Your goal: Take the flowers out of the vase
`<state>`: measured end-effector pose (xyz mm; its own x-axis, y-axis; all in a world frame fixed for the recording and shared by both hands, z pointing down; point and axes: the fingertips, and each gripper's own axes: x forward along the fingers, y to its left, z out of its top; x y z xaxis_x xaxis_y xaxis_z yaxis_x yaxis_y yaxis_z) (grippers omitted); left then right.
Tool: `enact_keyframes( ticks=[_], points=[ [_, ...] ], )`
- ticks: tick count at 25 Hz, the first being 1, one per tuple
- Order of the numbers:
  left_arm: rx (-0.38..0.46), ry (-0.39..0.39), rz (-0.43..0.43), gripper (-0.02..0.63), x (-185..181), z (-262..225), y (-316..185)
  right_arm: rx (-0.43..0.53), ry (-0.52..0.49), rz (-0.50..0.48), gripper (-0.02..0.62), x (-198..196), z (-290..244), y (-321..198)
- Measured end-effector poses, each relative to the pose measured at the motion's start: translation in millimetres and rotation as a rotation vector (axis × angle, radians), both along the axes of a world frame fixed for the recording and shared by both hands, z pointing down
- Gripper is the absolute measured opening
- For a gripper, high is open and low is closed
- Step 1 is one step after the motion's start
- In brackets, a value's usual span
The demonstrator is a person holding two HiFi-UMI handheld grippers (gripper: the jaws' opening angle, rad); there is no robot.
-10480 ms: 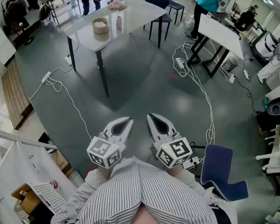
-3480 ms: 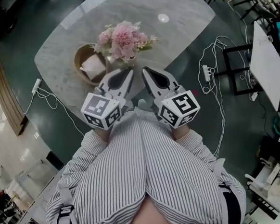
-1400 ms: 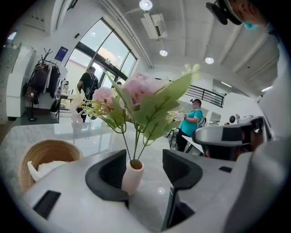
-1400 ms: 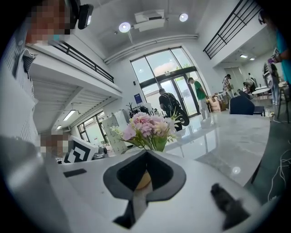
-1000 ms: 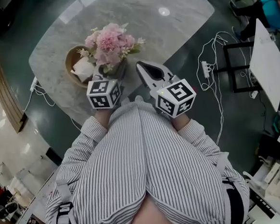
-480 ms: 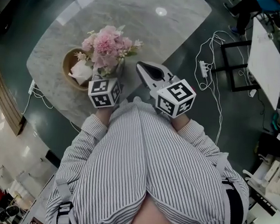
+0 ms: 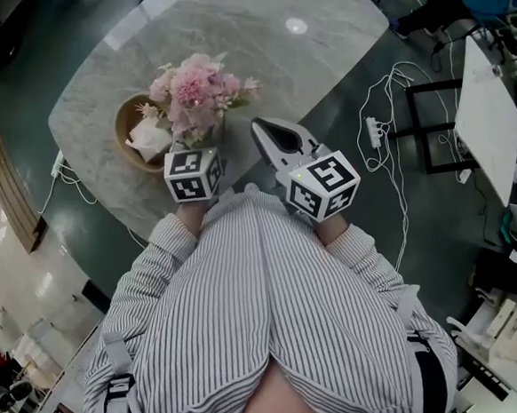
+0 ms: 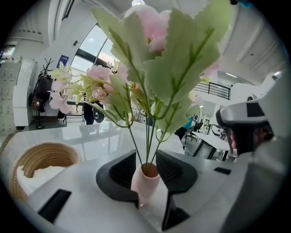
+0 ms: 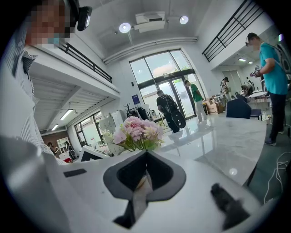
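Now the small pale-pink vase (image 8: 145, 184) on the grey marble table (image 7: 279, 60) is clamped by the left gripper (image 8: 145, 154), its jaws just closed in, while the right gripper (image 9: 145, 157) is kept shut and empty; the vase could be tipped if its bunch of pink artificial flowers (image 7: 197, 85) is pulled aslant.

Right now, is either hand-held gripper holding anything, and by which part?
The left hand-held gripper, jaws just closing in, grips the pink vase by its upper body. Right hand-held gripper: shut, empty.
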<state>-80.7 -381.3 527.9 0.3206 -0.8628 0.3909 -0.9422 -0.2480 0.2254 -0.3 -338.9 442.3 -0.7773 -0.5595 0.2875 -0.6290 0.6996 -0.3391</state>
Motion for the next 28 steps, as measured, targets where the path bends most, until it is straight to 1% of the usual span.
enact_keyframes(
  ticks=[2, 6, 21, 28],
  points=[
    [0.007, 0.0, 0.006, 0.131, 3.0, -3.4, -0.4, 0.002, 0.001, -0.003, 0.015, 0.9, 0.1, 0.9],
    [0.004, 0.005, 0.01, 0.123, 2.6, -3.9, -1.2, 0.003, 0.001, -0.004, 0.015, 1.2, -0.2, 0.2],
    [-0.023, 0.081, 0.031, 0.065, -0.7, -0.5, -1.8, 0.001, 0.001, -0.015, 0.015, -3.7, 2.8, 0.1],
    [-0.028, 0.088, 0.048, 0.047, 0.1, -3.2, -1.1, 0.005, 0.0, -0.024, 0.015, -3.8, 2.2, -0.3]
  ],
)
